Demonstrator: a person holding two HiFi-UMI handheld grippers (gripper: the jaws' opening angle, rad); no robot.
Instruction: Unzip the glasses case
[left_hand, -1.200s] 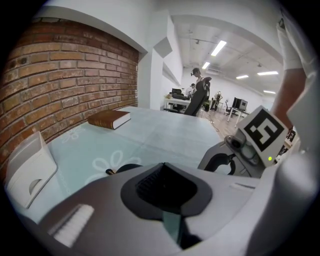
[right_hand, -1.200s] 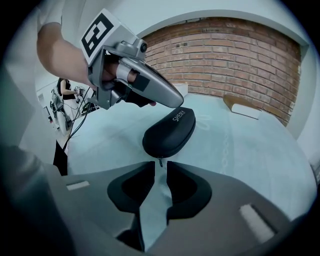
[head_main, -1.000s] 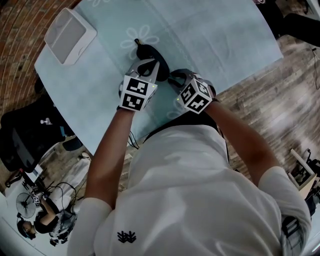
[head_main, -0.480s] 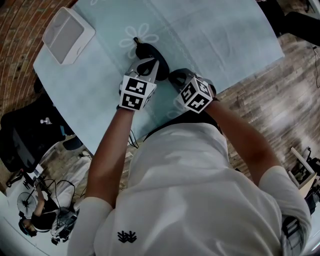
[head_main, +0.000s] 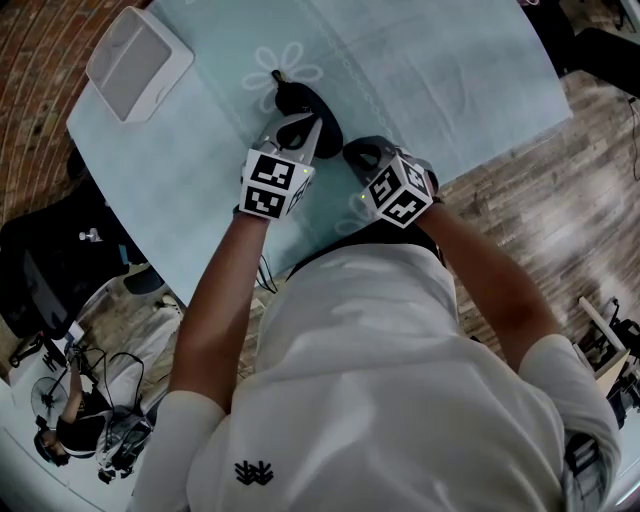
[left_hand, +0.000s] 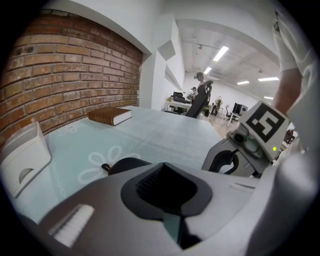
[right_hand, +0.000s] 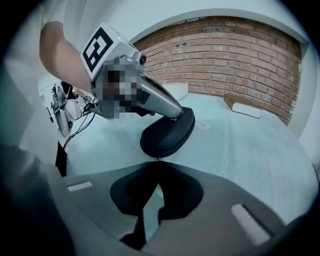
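A black oval glasses case (head_main: 298, 101) lies on the pale blue tablecloth (head_main: 430, 70), on a flower print. My left gripper (head_main: 297, 133) comes at it from the near side, shut, its tips pinching the top of the case (right_hand: 167, 132). My right gripper (head_main: 352, 155) sits just right of the left one. It is shut on the small metal zipper pull (right_hand: 157, 158) at the case's near end. In the left gripper view only the case's left part (left_hand: 125, 164) and its loop show past the jaws.
A white box (head_main: 138, 62) stands at the table's far left corner, and a brown book (left_hand: 110, 116) lies further back by the brick wall. The table's near edge (head_main: 200, 290) runs close under my arms. An office chair (head_main: 45, 270) and cables are on the floor at left.
Both grippers keep their holds at the case. The right gripper has drifted very slightly to the right; the case has hardly moved.
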